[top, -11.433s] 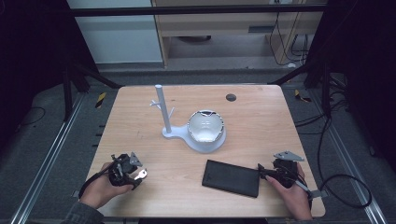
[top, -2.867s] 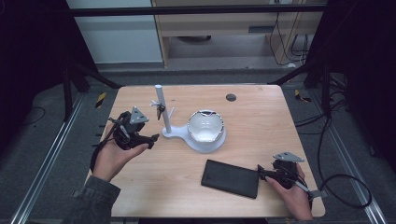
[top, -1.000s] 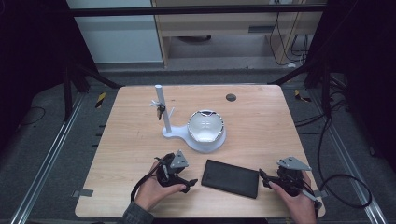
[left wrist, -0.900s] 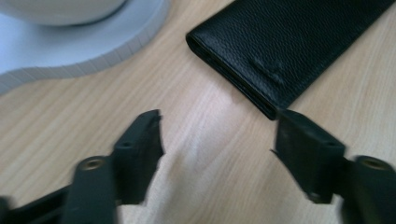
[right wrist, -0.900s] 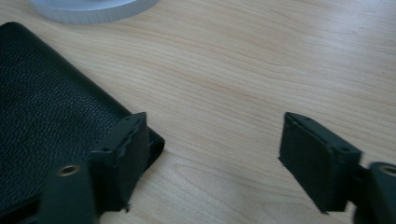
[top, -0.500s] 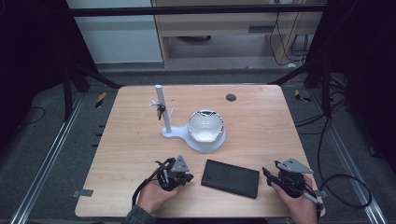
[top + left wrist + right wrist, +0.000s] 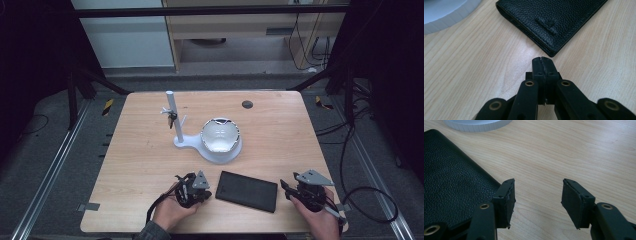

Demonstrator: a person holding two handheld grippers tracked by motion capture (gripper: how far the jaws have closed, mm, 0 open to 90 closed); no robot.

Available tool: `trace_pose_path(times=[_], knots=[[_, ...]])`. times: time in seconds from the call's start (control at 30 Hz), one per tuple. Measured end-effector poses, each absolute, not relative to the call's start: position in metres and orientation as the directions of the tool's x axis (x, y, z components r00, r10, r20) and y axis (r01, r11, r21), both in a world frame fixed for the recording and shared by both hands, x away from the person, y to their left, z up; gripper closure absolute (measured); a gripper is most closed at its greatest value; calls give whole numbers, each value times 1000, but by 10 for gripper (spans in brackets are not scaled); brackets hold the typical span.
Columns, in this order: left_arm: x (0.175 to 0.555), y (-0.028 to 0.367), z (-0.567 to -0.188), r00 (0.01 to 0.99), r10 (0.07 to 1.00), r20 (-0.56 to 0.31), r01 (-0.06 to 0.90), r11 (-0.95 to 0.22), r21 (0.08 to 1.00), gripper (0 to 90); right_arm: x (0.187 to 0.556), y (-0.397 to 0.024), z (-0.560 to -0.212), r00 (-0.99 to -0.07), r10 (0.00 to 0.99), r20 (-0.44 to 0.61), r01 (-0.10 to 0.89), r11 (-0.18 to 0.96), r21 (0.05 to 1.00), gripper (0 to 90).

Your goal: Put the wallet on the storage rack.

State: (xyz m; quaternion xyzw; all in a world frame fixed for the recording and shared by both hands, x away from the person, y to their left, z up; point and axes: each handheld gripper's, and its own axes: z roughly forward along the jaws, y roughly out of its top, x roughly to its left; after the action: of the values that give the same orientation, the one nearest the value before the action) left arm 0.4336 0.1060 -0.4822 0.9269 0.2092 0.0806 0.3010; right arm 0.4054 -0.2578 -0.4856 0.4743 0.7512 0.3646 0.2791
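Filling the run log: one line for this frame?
left gripper: shut, empty, at wallet corner | right gripper: open, beside wallet's other end | wallet: flat on table

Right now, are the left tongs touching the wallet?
Apart. The left gripper view shows bare wood between the shut left tongs and the wallet's corner.

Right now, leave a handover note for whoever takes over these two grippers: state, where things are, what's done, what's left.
Left gripper: jaws shut, empty, tip on the table just short of a corner of the black wallet, not touching it.
Right gripper: jaws open, empty, at the wallet's other end, one jaw beside its edge.
The wallet lies flat and closed on the table, near the front edge, between the two grippers. The white stand with its dish is behind it, untouched.
Done: both grippers brought to the wallet. Left: probably grip it; nothing is lifted yet.
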Motion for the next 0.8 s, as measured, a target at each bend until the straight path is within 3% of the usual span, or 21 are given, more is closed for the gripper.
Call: trace_pose_path(times=[0.6, 0.8], knots=[[433, 98, -486, 910, 414, 3, 331, -733, 594, 900, 404, -253, -483, -410, 909, -81, 494, 296, 817, 438], [433, 98, -486, 909, 418, -6, 336, -723, 604, 896, 403, -243, -481, -454, 888, -79, 478, 317, 819, 404]])
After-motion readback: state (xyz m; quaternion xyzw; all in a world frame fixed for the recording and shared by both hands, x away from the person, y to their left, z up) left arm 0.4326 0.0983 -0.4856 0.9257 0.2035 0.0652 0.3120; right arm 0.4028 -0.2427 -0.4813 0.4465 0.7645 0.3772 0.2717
